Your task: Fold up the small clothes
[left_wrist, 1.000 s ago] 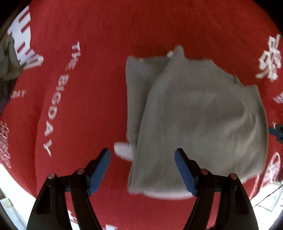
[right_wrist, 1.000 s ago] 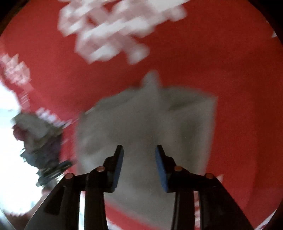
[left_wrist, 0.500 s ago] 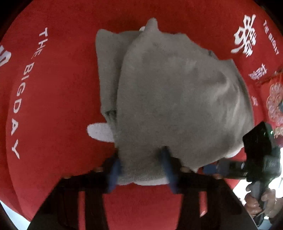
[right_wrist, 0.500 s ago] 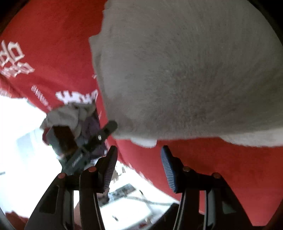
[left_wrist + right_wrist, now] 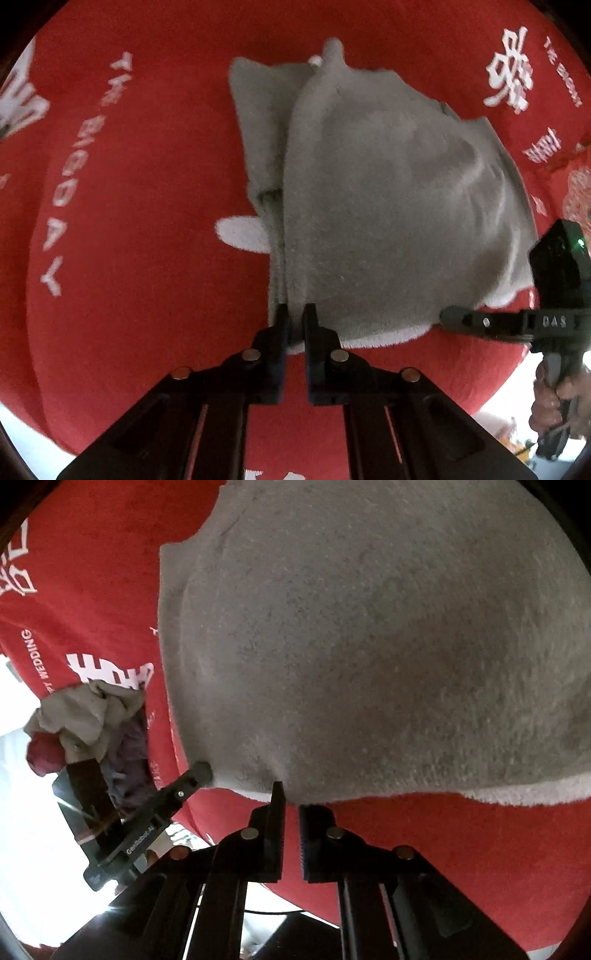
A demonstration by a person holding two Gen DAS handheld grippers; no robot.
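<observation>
Grey fleece garment [image 5: 388, 206] lies mid-frame on our red cloth [image 5: 147, 184]. Our left gripper [image 5: 294, 314] and right gripper [image 5: 290, 794] have just closed, each clamped onto the near hem, at bottom centre of each wrist view, likely so we can lift it for the fold.

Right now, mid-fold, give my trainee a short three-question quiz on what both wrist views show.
1. True or false: the left gripper is shut on the near hem of the grey garment.
2. The right gripper grips: A) the garment's near edge, B) the red cloth, C) nothing.
3. What lies at the table's far left edge in the right wrist view?

Key: 1 true. 2 A. 3 a pile of other clothes.
</observation>
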